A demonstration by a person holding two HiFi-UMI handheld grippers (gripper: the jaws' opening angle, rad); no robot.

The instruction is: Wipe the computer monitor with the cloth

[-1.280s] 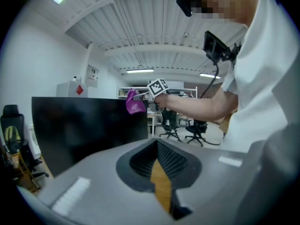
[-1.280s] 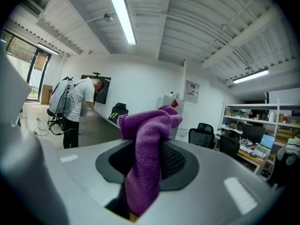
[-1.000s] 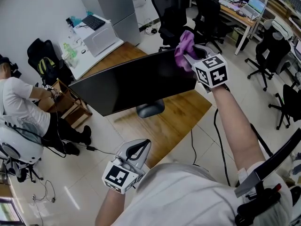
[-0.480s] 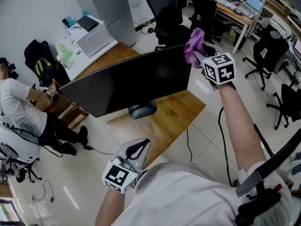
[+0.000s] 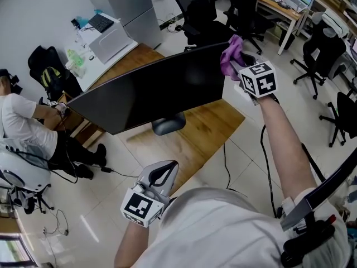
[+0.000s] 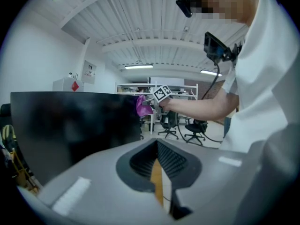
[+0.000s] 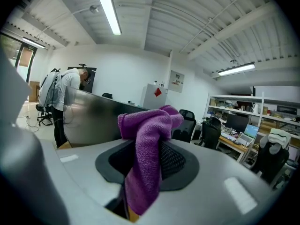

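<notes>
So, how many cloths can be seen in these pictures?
1. A purple cloth is clamped in the right gripper, at the monitor's upper right corner. The left gripper holds none. Others may be hidden elsewhere in the room.

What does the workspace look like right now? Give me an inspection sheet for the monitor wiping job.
Surface: wooden desk, bearing only the monitor.
Job's things: monitor dark, on its stand; purple cloth at its upper right corner.
Clutter: nothing seen on the desk.
Grippers: right gripper shut on the purple cloth; left gripper shut, empty, held low.
Cables: black cable on the floor beside the desk.
Surroundings: office chairs, white cabinet, seated person.
</notes>
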